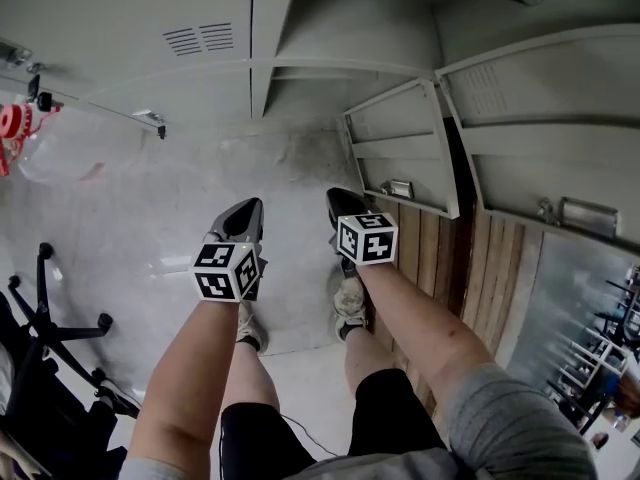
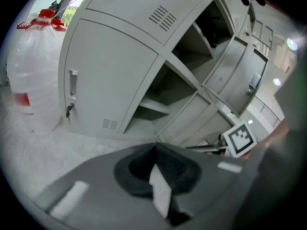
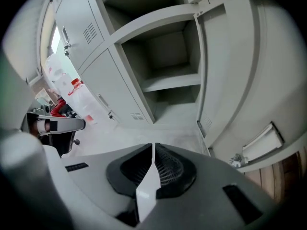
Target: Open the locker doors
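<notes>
Left gripper point(image 2: 156, 146), jaws together — open lockers point(image 2: 165, 94)

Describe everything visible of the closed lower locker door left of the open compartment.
The closed lower door is a flat pale grey panel, painted metal by its look, shut flush in the frame. A narrow upright handle sits near its left edge, with what looks like a small dark key hanging below. Small vent slots lie near its bottom. The open compartment adjoins its right side.

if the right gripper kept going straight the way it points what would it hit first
Probably the concrete floor just in front of the open lower locker compartment; the right gripper, shut and empty, aims down there. Depth is unclear.
</notes>
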